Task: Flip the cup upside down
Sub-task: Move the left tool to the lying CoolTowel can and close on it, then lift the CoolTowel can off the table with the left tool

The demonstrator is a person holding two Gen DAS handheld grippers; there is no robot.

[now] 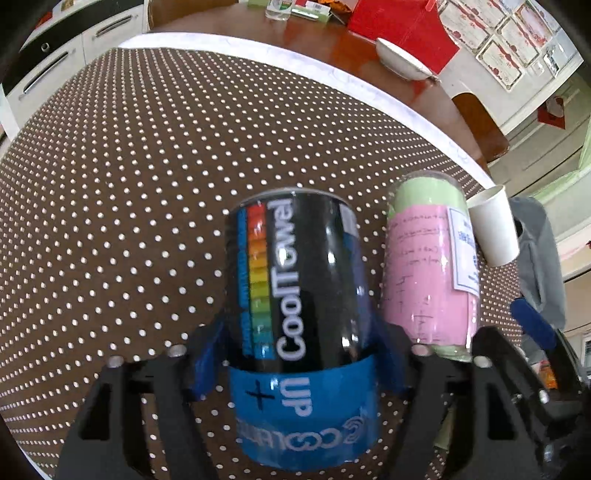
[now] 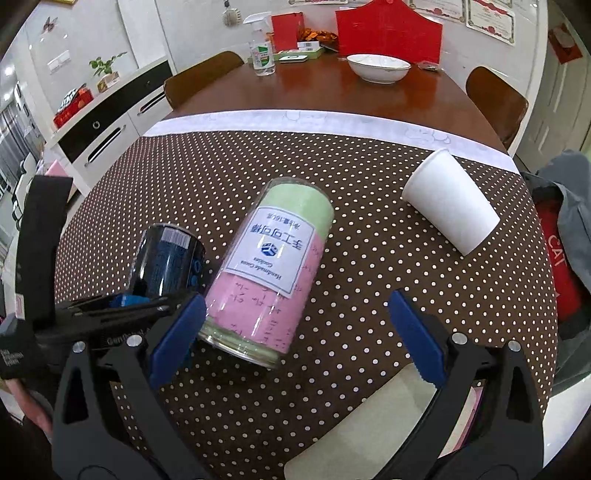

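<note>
My left gripper (image 1: pixel 295 362) is shut on a black "CoolTowel" can (image 1: pixel 295 280) with a blue band, held above the dotted cloth; the can also shows at the left of the right wrist view (image 2: pixel 166 262). A white paper cup (image 2: pixel 450 203) stands upside down on the cloth at the right; it shows small at the right edge of the left wrist view (image 1: pixel 495 225). A clear container with pink and green contents (image 2: pixel 273 269) stands between can and cup, also in the left wrist view (image 1: pixel 428 269). My right gripper (image 2: pixel 295 336) is open and empty, near the pink container.
The brown dotted tablecloth (image 2: pixel 369 295) covers the near table. Beyond lie a white bowl (image 2: pixel 378 68), a spray bottle (image 2: pixel 262 51) and red cards (image 2: pixel 388 29) on the wooden table. A grey bag (image 2: pixel 569 206) sits at the right edge. Chairs stand around.
</note>
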